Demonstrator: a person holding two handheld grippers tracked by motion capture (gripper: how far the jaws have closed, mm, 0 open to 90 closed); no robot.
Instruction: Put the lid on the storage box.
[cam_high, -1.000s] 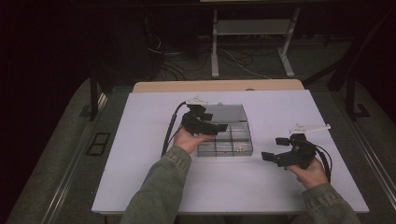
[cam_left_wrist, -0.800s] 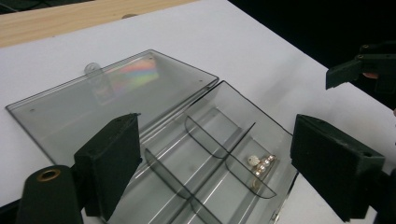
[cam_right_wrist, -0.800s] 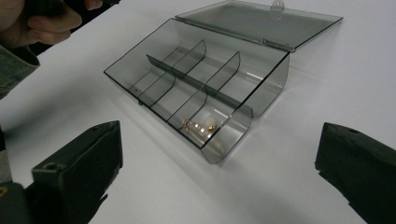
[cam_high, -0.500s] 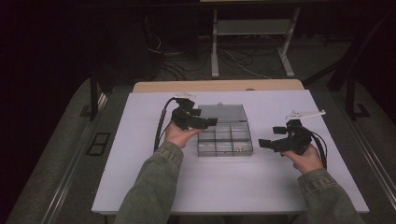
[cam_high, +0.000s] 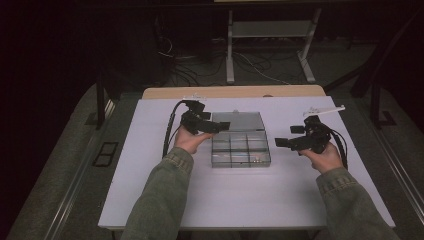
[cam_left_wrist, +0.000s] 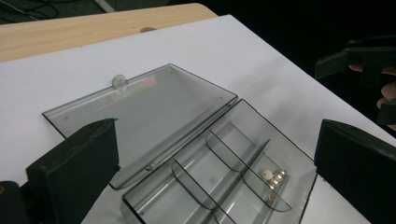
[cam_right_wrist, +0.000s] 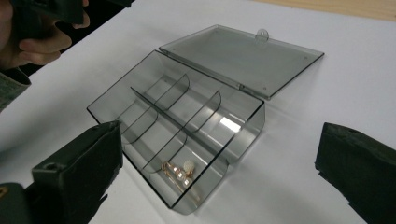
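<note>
The left gripper (cam_high: 212, 126) has just opened its jaws wide and drawn back empty from the clear grey plastic divided box (cam_high: 240, 148), whose lid lies open mid-table, while the right gripper (cam_high: 290, 143), open and empty, waits beside, so the small pearl jewellery (cam_right_wrist: 180, 171) seems placed.

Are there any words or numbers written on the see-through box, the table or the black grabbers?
None: no word, number, label or sign can be read anywhere.
Clear grey plastic box with dividers and its open flat lid: plain, no print.
Small gold and pearl jewellery piece in a corner compartment: no marking that can be made out.
White tabletop: blank.
Black left gripper and black right gripper: no lettering legible.
</note>
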